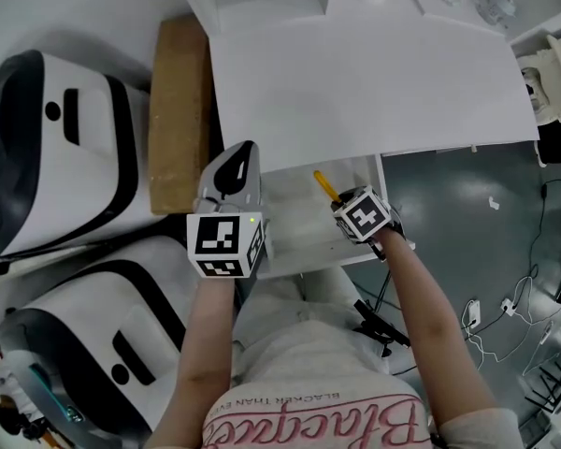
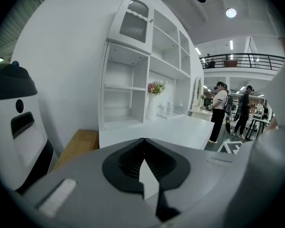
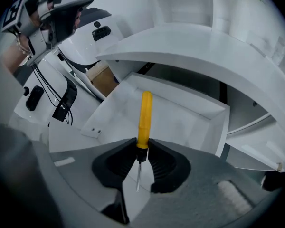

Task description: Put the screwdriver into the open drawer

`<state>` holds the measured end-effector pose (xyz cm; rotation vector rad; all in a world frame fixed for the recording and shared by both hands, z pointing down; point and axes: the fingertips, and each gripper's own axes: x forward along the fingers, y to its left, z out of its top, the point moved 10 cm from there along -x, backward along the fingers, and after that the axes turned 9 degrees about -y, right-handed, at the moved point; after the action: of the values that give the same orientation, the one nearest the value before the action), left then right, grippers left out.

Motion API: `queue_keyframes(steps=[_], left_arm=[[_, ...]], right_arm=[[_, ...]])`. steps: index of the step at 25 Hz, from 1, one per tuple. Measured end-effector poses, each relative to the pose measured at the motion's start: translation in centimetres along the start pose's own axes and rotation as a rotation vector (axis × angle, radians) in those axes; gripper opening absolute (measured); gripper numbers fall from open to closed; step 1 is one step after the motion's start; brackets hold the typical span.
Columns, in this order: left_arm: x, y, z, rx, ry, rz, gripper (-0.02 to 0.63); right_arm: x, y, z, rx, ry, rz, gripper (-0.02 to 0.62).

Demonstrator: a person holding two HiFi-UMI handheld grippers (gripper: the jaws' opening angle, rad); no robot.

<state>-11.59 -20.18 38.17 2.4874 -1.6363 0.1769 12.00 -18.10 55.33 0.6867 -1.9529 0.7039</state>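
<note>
The screwdriver [image 3: 145,118] has a yellow handle and a thin metal shaft. My right gripper [image 3: 142,145] is shut on it where the handle meets the shaft and points steeply down into the open white drawer [image 3: 190,122]. In the head view the yellow handle [image 1: 324,183] sticks out beyond the right gripper [image 1: 344,206], over the drawer [image 1: 294,215] under the table edge. My left gripper [image 1: 244,150] hovers by the drawer's left corner. In its own view the left gripper [image 2: 143,140] has its tips together with nothing between them.
A white tabletop [image 1: 365,82] overhangs the drawer. A brown wooden board [image 1: 179,110] lies left of it, beside two white-and-black machines [image 1: 65,138] [image 1: 103,325]. A white shelf cabinet [image 2: 128,80] stands at the back. Cables [image 1: 505,316] trail on the grey floor at the right.
</note>
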Motion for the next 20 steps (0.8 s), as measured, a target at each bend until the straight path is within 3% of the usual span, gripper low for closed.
queue_keyframes(steps=[9, 17, 20], left_arm=[[0.6, 0.8, -0.3, -0.001, 0.009, 0.002, 0.012], [0.9, 0.8, -0.9, -0.003, 0.026, 0.003, 0.012], [0.8, 0.7, -1.1, 0.003, 0.034, -0.001, 0.012]], right_arm=[[2.9, -0.7, -0.8, 0.019, 0.061, -0.021, 0.08], [5.1, -1.3, -0.6, 0.008, 0.074, -0.018, 0.08], [6.2, -1.0, -0.5, 0.05, 0.053, 0.015, 0.08]])
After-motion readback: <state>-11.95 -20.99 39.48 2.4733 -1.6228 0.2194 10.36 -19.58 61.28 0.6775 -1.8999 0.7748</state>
